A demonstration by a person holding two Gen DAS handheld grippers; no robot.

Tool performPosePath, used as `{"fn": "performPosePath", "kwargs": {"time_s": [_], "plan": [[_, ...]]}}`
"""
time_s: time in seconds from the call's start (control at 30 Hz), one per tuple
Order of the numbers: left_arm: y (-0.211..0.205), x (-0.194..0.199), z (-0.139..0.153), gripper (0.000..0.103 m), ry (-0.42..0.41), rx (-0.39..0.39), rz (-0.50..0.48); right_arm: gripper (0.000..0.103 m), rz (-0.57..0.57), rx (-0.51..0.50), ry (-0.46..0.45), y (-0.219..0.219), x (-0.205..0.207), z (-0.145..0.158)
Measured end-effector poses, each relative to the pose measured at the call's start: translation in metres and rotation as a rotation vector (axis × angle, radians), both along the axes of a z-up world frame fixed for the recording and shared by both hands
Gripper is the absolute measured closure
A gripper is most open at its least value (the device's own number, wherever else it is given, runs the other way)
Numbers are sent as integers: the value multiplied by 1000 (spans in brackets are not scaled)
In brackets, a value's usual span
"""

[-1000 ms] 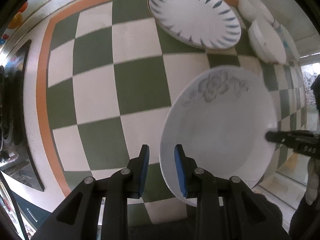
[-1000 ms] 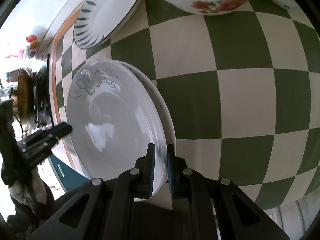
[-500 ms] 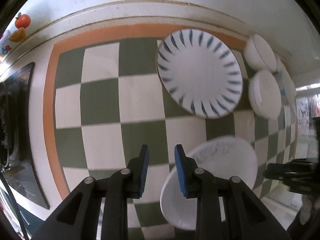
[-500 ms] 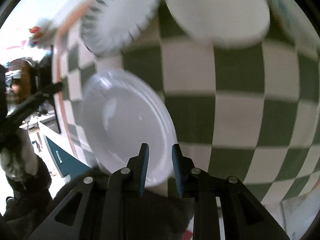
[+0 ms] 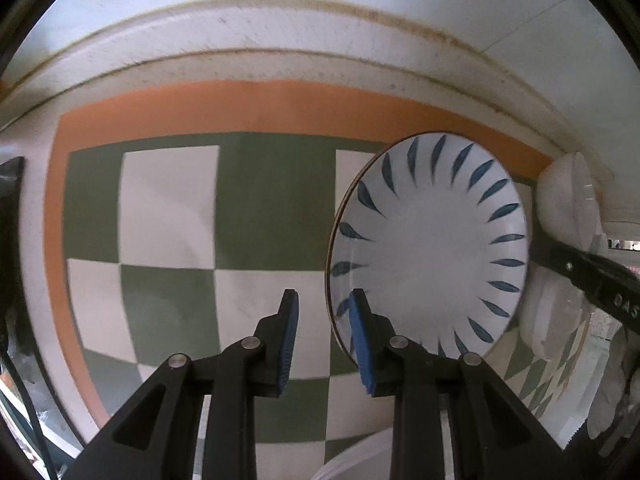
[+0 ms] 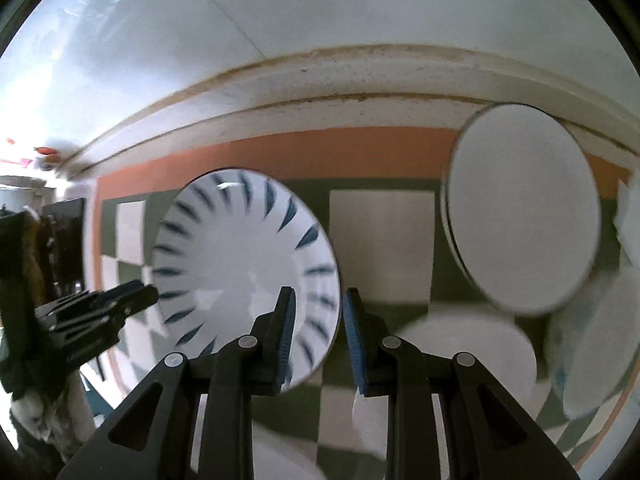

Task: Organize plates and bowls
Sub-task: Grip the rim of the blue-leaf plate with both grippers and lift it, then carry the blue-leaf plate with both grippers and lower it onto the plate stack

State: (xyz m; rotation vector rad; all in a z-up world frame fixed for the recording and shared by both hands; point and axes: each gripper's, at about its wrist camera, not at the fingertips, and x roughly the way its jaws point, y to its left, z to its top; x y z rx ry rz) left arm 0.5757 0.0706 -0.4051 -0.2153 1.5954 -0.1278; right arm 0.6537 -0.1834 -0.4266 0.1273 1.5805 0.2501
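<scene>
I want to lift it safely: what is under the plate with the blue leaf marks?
Under the blue-leaf plate only the green-and-white checkered cloth shows around its rim. The part beneath its middle is covered, so anything there cannot be seen.

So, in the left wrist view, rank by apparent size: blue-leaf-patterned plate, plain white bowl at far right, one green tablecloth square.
1. Blue-leaf-patterned plate.
2. Green tablecloth square.
3. Plain white bowl, though cropped and fisheye-squeezed, so unsure.

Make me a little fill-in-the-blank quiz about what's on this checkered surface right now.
1. The plate has dark ____ leaf-shaped strokes around its rim.
2. The checkered mat has squares of white and ____.
3. Its border stripe is ____.
4. Between the pads of the left tool there is ____.

Missing words: blue; green; orange; nothing
</scene>
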Motion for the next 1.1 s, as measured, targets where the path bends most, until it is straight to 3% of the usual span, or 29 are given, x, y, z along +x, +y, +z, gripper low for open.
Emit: {"fn": "performPosePath", "kwargs": {"time_s": [0.1, 0.17, 0.4, 0.53, 0.8, 0.97, 1.1], "plan": [[-2, 2, -11, 88, 7, -23, -1, 80, 0, -8, 53, 7, 11, -24], [-3, 1, -14, 90, 5, -45, 3, 91, 9, -41, 50, 7, 14, -31], [1, -13, -5, 90, -16, -12, 9, 91, -14, -5, 40, 1, 12, -27], [3, -24, 15, 90, -43, 4, -3, 92, -19, 20, 26, -5, 6, -9], [-10, -55, 74, 90, -117, 30, -75, 92, -49, 72, -18, -30, -31, 53], [-15, -94, 98, 90, -164, 28, -106, 92, -63, 75, -53, -39, -85, 87], [-11, -128, 106, 90, -173, 33, -136, 92, -67, 68, -57, -30, -135, 91]]}}
